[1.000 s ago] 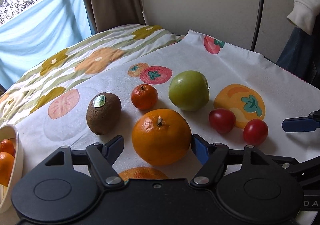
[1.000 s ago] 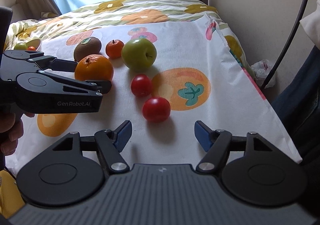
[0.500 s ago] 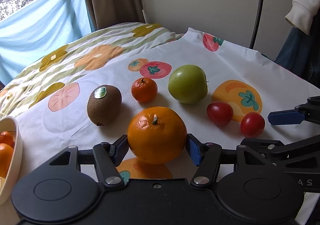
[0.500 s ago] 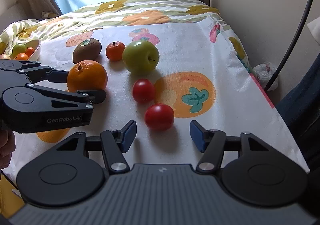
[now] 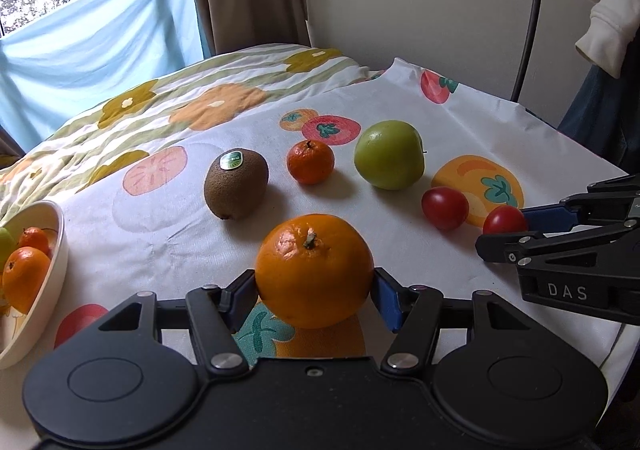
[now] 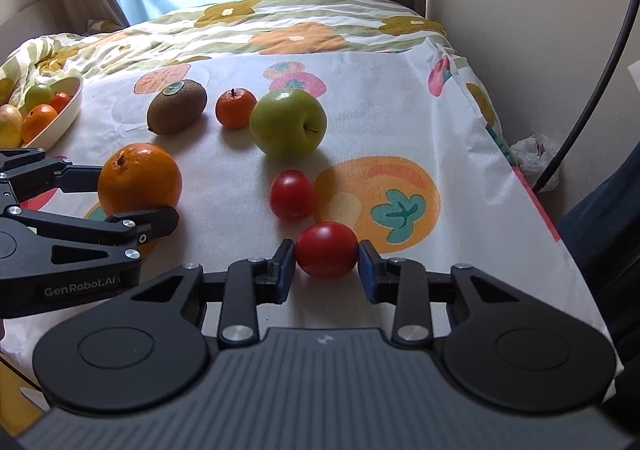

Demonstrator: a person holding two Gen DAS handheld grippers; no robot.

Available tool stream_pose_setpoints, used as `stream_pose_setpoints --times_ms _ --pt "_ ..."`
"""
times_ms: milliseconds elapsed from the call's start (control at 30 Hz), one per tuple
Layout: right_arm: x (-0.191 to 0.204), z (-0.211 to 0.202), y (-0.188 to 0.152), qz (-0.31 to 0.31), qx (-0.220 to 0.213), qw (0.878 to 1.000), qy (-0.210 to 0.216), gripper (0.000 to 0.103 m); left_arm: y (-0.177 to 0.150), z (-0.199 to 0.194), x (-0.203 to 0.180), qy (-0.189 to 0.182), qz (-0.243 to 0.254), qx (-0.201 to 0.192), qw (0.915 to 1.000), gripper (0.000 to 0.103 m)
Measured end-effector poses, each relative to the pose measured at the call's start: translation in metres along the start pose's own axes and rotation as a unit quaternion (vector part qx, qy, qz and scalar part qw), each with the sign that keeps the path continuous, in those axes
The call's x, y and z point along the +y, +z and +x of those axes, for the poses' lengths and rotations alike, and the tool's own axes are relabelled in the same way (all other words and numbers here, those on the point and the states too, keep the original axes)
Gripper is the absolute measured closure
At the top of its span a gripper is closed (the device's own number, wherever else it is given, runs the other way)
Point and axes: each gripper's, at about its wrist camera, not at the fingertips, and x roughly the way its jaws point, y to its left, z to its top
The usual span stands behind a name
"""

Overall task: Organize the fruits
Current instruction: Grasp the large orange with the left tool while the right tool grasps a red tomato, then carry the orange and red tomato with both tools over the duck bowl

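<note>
My left gripper is shut on a large orange, which also shows in the right wrist view. My right gripper has closed around the near red tomato, its pads touching both sides; that tomato shows in the left wrist view too. A second red tomato, a green apple, a small mandarin and a kiwi with a green sticker lie on the fruit-print cloth.
A white bowl with oranges and other fruit stands at the left; it also shows in the right wrist view. The cloth's right edge drops off beside a wall. A floral quilt lies behind.
Both grippers moved forward and closed: the left onto the large orange, the right onto the near tomato. The orange looks slightly raised off the cloth.
</note>
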Motion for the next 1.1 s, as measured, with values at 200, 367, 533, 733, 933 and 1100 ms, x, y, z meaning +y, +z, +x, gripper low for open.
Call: stream_pose_setpoints --times_ms 200,367,533,733,933,1100 --pt "0.006 -0.011 0.007 -0.009 -0.01 1.0 0.012 0.054 0.001 -0.02 0.005 0.015 -0.021 -0.015 0.9996 0.038" --pt "0.014 -0.022 0.018 -0.021 -0.019 0.999 0.027 0.054 0.006 -0.04 0.011 0.033 -0.042 -0.025 0.9983 0.038" --pt "0.028 -0.038 0.035 -0.039 -0.031 0.998 0.046 0.054 0.009 -0.064 0.024 0.059 -0.069 -0.032 0.9954 0.038" --pt "0.053 -0.051 0.056 -0.064 -0.042 0.994 0.074 0.054 0.009 -0.092 0.047 0.091 -0.103 -0.035 0.9899 0.038" --pt "0.091 -0.057 0.077 -0.09 -0.05 0.989 0.104 0.054 0.004 -0.11 0.078 0.123 -0.125 -0.03 0.9841 0.038" --pt "0.127 -0.056 0.094 -0.108 -0.052 0.984 0.13 0.054 -0.002 -0.12 0.11 0.148 -0.14 -0.025 0.9787 0.038"
